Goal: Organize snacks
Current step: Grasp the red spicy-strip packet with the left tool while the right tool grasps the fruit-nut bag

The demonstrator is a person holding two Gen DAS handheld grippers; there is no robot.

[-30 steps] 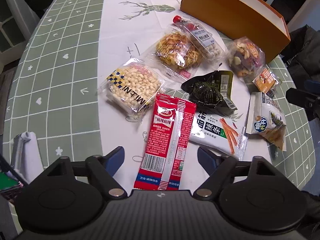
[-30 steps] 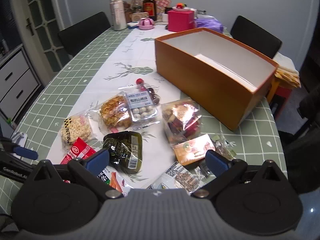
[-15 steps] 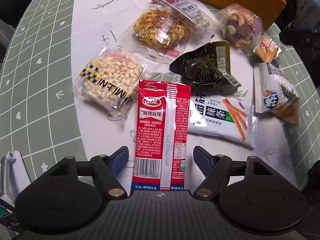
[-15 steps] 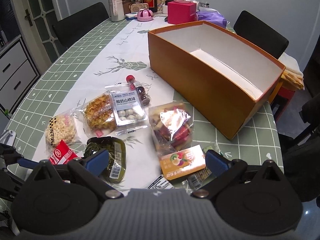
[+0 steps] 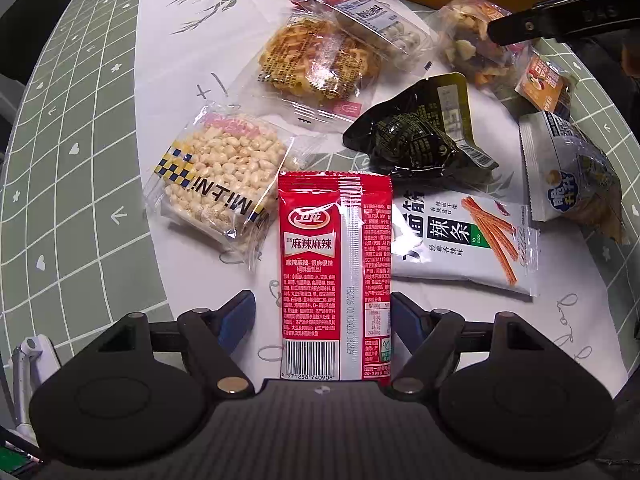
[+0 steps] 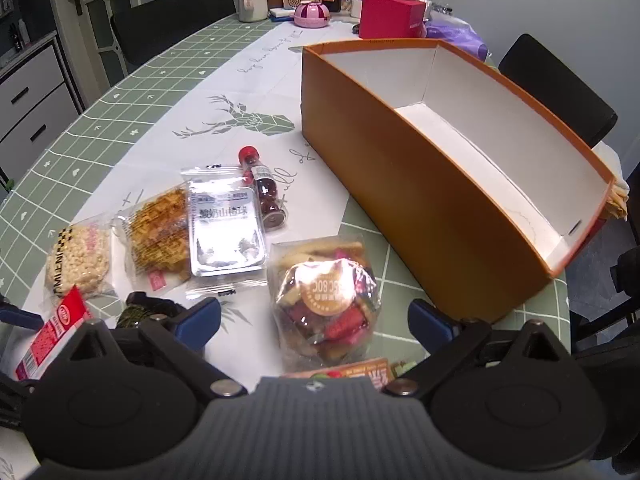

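We have the left claw [image 5: 322, 318] straddling the lower end of the red spicy-strip packet [image 5: 335, 276], which lies flat on the table [image 5: 80, 160]; the jaws stand apart, a little narrowed over the past second, the right pad about at the packet's edge, the left pad clear and nothing gripped yet. The right claw [image 6: 314, 322] has just begun closing but is still wide and empty, with the clear mixed-snack bag [image 6: 324, 304] between its jaws. The orange box [image 6: 400, 184] beyond is empty.

Our worry on the left is thinness — pads may slide over the flat packet, or catch the white noodle-snack packet [image 5: 460, 246] that the red one overlaps. On the right, a hard squeeze could crush the bag's contents — or the slick film could slip on the lift.
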